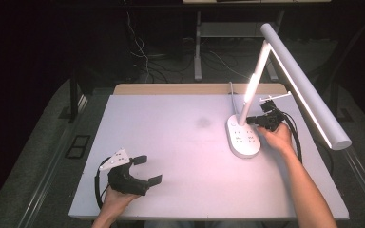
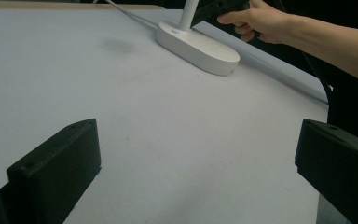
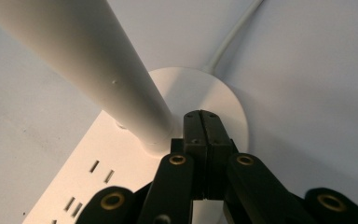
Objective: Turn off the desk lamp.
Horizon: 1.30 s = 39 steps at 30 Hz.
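Your right gripper (image 1: 253, 120) has its fingers (image 3: 201, 135) pressed together, tips on the lamp (image 1: 243, 137) base, right beside the foot of its lit stem. The lamp stands at about two o'clock on the counter (image 1: 180, 142). Your left gripper (image 1: 148, 170), at seven o'clock, rests with fingers (image 2: 60, 168) spread wide, holding nothing.

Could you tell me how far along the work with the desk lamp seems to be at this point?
Done: the lamp is lit, its bar glowing over the table. In hand: the right gripper, jaws shut with nothing between them, has its tip on the lamp base beside the stem, likely at a switch. Left: drawing that gripper away. The left gripper rests open near the table's front edge.
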Motion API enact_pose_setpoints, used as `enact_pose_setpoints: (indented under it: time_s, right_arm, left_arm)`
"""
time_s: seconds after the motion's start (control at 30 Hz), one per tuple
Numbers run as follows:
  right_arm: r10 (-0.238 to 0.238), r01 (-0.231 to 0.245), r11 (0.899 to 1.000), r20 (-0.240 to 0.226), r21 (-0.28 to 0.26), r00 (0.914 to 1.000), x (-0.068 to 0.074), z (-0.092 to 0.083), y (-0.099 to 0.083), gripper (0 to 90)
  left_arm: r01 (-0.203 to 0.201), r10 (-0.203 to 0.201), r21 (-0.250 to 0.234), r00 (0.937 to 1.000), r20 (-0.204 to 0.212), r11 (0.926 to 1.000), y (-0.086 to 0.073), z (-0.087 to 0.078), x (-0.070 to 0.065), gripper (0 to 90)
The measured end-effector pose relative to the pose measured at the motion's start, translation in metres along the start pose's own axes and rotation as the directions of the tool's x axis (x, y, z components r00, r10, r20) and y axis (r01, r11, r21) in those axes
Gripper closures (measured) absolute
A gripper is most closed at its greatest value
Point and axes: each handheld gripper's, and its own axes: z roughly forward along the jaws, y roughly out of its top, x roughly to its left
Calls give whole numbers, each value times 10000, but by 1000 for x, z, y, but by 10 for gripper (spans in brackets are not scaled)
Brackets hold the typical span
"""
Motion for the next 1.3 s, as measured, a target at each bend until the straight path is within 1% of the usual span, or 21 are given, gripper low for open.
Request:
enact_pose_setpoints:
  time_s: [0.1, 0.23, 0.37, 0.43, 0.53, 0.6, 0.63, 0.67, 0.8, 0.83, 0.87, 0.93, 0.97, 1.0, 1.03, 1.07, 1.1, 1.13, 1.2, 1.27, 1.3]
  right_arm:
    - [-202, 204, 9997, 158, -141, 9997, 2, 1, -3, 900]
    - [-31, 34, 9999, 190, -135, 9998, 3, 0, -4, 900]
    - [-11, 14, 9999, 245, -138, 9997, 3, 1, -3, 900]
    - [-31, 34, 9998, 160, -217, 9999, 2, -1, -3, 900]
    - [-51, 53, 9999, 151, -141, 9999, 2, -1, -2, 900]
    - [10, -7, 9999, 202, -142, 9998, 2, -2, -2, 900]
    - [70, -68, 9998, 96, -203, 9999, 2, -3, -2, 900]
    - [96, -95, 9994, 47, -345, 9999, 1, -6, -2, 900]
    - [156, -153, 9989, 58, -443, 9999, 2, -11, -1, 899]
    - [187, -186, 9987, 30, -466, 9998, 2, -15, -2, 899]
    - [187, -186, 9987, 30, -466, 9998, 2, -15, -2, 899]
    - [372, -365, 9974, 98, -625, 9993, 4, -22, -1, 898]
    - [328, -320, 9973, 114, -656, 9994, 4, -25, 0, 898]
    - [409, -402, 9969, 84, -680, 9991, 4, -28, 0, 898]
    - [390, -383, 9967, 86, -716, 9992, 4, -30, 0, 894]
    - [390, -383, 9967, 86, -716, 9992, 4, -30, 0, 894]
    - [403, -390, 9966, 161, -720, 9991, 5, -32, 0, 751]
    - [483, -473, 9969, 144, -632, 9987, 5, -36, 0, 745]
    - [475, -461, 9968, 200, -659, 9987, 6, -38, 0, 733]
    - [448, -434, 9964, 181, -725, 9988, 7, -46, -1, 675]
    - [448, -434, 9964, 181, -725, 9988, 7, -46, -1, 675]
  left_arm:
    - [-22, 22, -7, 10000, 8, 10000, 0, 0, 0, 0]
    - [-23, 23, -53, 10000, -5, 10000, 0, -1, 0, 0]
    - [-25, 25, -42, 10000, -3, 10000, 0, -1, 0, 0]
    - [9, -9, -34, 10000, 5, 10000, 0, 0, 1, 0]
    - [41, -41, -27, 10000, -4, 10000, 0, 1, 1, 0]
    - [44, -44, -34, 10000, 9, 10000, 0, 1, 1, 0]
    - [38, -38, -29, 10000, 11, 10000, 0, 1, 1, 0]
    - [33, -33, -21, 10000, 16, 10000, 0, 1, 1, 0]
    - [22, -22, -20, 10000, 11, 10000, 0, 0, 1, 0]
    - [22, -22, -25, 10000, 16, 10000, 0, 0, 1, 0]
    - [24, -24, -34, 10000, 26, 10000, 0, 0, 1, 0]
    - [19, -19, -39, 10000, 32, 10000, 0, 0, 0, 0]
    - [18, -18, -43, 10000, 40, 10000, 0, -1, 0, 0]
    - [10, -10, -41, 10000, 42, 10000, 0, -1, 0, 0]
    - [7, -7, -46, 10000, 44, 10000, 0, -1, 0, 0]
    - [0, 1, -50, 10000, 42, 10000, 0, -1, 0, 0]
    - [3, -3, -57, 10000, 49, 10000, 0, -1, 0, 0]
    - [4, -4, -62, 10000, 48, 10000, 0, -1, 0, 0]
    - [23, -22, -78, 10000, 50, 10000, 0, -1, 0, 0]
    - [28, -28, -88, 10000, 60, 10000, 0, 0, -1, 0]
    - [32, -31, -82, 10000, 69, 10000, 0, 0, -1, 0]
